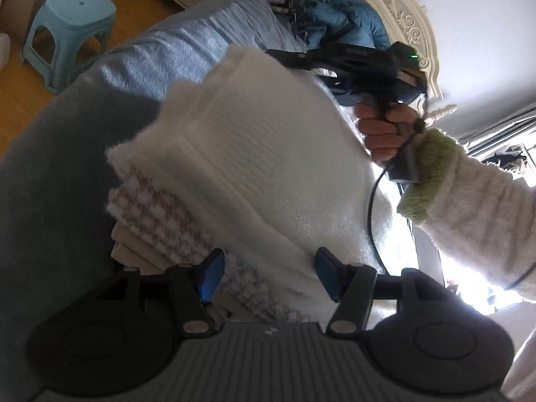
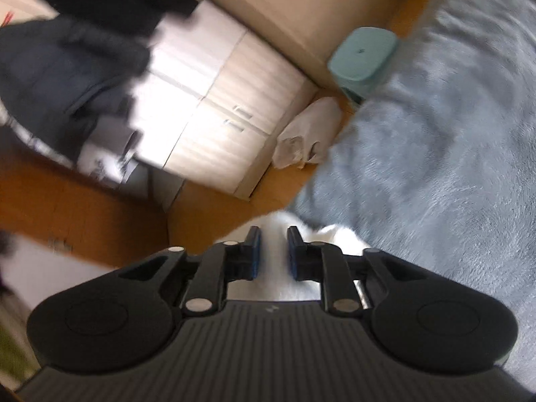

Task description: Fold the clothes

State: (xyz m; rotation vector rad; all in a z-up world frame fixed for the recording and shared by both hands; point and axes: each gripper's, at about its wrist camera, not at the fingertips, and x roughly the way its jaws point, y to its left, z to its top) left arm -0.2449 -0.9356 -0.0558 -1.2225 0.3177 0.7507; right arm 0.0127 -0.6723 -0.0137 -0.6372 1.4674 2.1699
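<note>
Stool [image 1: 68,30]: pale turquoise plastic, square seat with rounded corners, standing on the orange-brown wooden floor [image 1: 20,100] at the far left of the left wrist view.
Bed cover [image 1: 160,57]: soft blue-grey plush with a short shiny pile, spread over the bed.
Patterned garment [image 1: 157,221]: folded, fluffy, with a small brown and white houndstooth check; it lies under the white one, on more beige folded layers.
White garment [image 1: 254,167]: folded, thick, with a fine ribbed waffle knit on top and fuzzy edges; it is the top of the stack on the bed.
Left claw [image 1: 266,276]: wide open, blue pads on black fingers; the white garment lies between the pads, but I cannot tell if they touch it.
Blue jacket [image 1: 341,16]: padded, crumpled, near the carved cream headboard [image 1: 405,23].
Right hand [image 1: 382,134]: grips the black handle of the other tool beyond the stack; the sleeve [image 1: 475,207] is cream fleece with a green fuzzy cuff.
Right claw [image 2: 274,256]: narrow gap, with white fluffy fabric [image 2: 273,268] between the blue pads; a firm pinch I cannot confirm.
Cabinet [image 2: 217,100]: pale wood with ribbed doors, blurred.
</note>
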